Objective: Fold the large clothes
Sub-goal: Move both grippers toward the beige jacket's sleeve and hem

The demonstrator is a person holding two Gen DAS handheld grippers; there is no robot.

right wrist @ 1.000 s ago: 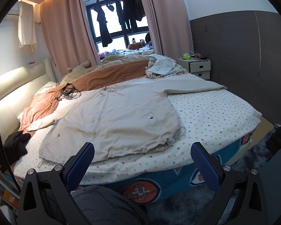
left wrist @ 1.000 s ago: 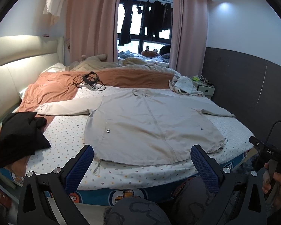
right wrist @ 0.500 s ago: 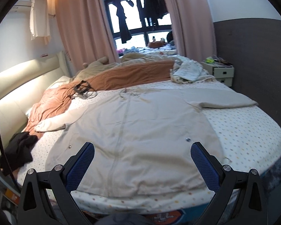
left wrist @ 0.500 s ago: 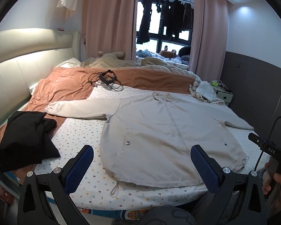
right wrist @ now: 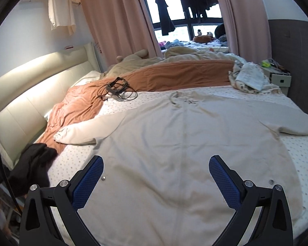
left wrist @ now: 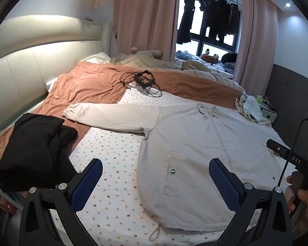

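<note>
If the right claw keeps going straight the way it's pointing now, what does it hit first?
Most likely the beige jacket spread flat on the bed: the open right claw frames its lower body, near the hem. Nothing shows in between, though fisheye depth is hard to judge.

The jacket [right wrist: 184, 143] hem runs off the bottom edge in the right view; a black garment [right wrist: 30, 168] there is blurred.

Left wrist view: from the bed's [left wrist: 117, 155] foot corner, facing the headboard side and window. Right wrist view: closer and lower over the beige jacket [right wrist: 184, 143], facing the window. Both share jacket, orange blanket [left wrist: 88, 86] and cable bundle [right wrist: 117, 90].
</note>
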